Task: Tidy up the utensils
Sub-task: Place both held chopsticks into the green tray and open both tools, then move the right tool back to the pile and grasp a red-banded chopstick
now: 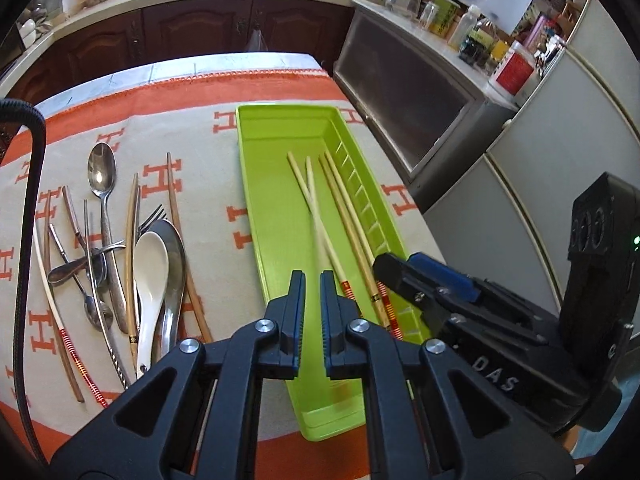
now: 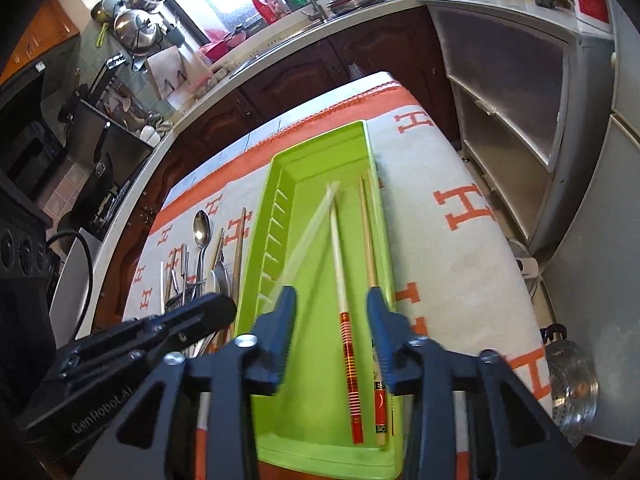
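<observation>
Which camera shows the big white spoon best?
The left wrist view. There the white spoon lies whole and unhidden among the utensils beside the green tray. In the right wrist view the left gripper hides it.

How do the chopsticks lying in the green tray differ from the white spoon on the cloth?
The chopsticks are thin, straight, pale wooden sticks with red-striped ends; the white spoon is broad, glossy and scooped. The chopsticks lie inside the green tray; the white spoon is outside it, on the pile of cutlery on the cloth. Both lie roughly lengthwise along the tray's direction.
</observation>
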A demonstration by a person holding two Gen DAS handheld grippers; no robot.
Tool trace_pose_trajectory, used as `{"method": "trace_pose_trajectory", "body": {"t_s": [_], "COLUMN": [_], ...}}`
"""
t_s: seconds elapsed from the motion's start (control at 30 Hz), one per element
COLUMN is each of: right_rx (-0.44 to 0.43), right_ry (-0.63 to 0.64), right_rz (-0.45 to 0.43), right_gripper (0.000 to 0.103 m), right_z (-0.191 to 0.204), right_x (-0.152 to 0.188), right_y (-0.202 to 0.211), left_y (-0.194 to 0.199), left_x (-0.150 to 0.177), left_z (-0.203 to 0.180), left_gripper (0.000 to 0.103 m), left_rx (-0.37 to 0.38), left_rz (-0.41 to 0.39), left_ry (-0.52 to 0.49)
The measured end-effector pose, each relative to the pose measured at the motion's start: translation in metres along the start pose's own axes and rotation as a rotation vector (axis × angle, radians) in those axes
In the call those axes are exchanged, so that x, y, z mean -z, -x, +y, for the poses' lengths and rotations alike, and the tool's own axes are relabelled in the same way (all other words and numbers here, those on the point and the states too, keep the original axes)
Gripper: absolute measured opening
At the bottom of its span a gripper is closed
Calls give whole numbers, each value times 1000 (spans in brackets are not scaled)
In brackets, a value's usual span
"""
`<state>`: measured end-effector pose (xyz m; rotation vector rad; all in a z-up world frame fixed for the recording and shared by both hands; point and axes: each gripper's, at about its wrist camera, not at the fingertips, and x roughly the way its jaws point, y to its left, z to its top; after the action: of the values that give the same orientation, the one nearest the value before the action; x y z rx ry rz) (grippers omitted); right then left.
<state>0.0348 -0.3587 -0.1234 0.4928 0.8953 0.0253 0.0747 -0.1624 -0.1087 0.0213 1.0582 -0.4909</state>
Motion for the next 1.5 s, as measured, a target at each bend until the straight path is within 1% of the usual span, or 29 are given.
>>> {"method": "trace_pose_trajectory", "body": {"t_s": [0.03,0.07,0.1,0.13,0.17,0.23,0.47,0.73,0.9,1.03,1.17,1.3,1.5], "right_rx": [-6,-8,-14,-14,-10,-4,9,14,21,21,21,23,3], "right_ry": [-8,-11,-15,-16,-16,-16,23,55,77,101,131,174,265], "right_rz": [-4,-5,-8,-12,-19,-31,-44,-30,-12,3,21,43,66], "right_gripper": [42,42,42,43,43,46,50,50,50,50,52,57,58], "right_z": [-1,1,0,1,0,2,16,30,42,52,66,86,125], "right_x": [0,1,1,2,3,6,13,21,27,30,34,40,47], "right_y": [-1,-1,-1,1,2,7,15,14,11,7,2,-4,-18], "left_y": [-1,-1,0,1,3,9,30,51,64,72,80,89,99], "left_x": [1,3,5,6,7,9,19,25,31,37,44,53,66], "left_z": [0,1,2,5,7,12,28,53,68,86,105,123,158], "left_gripper": [15,26,31,39,42,43,43,44,44,44,44,44,44], "left_rx": [-7,-14,-21,-29,-35,-54,-92,-130,-187,-217,-256,-277,-298], "left_rz": [4,4,3,-1,-8,-24,-65,-99,-131,-143,-159,-174,-186], "left_ry": [-5,-4,0,6,12,22,42,77,78,106,131,155,204]}}
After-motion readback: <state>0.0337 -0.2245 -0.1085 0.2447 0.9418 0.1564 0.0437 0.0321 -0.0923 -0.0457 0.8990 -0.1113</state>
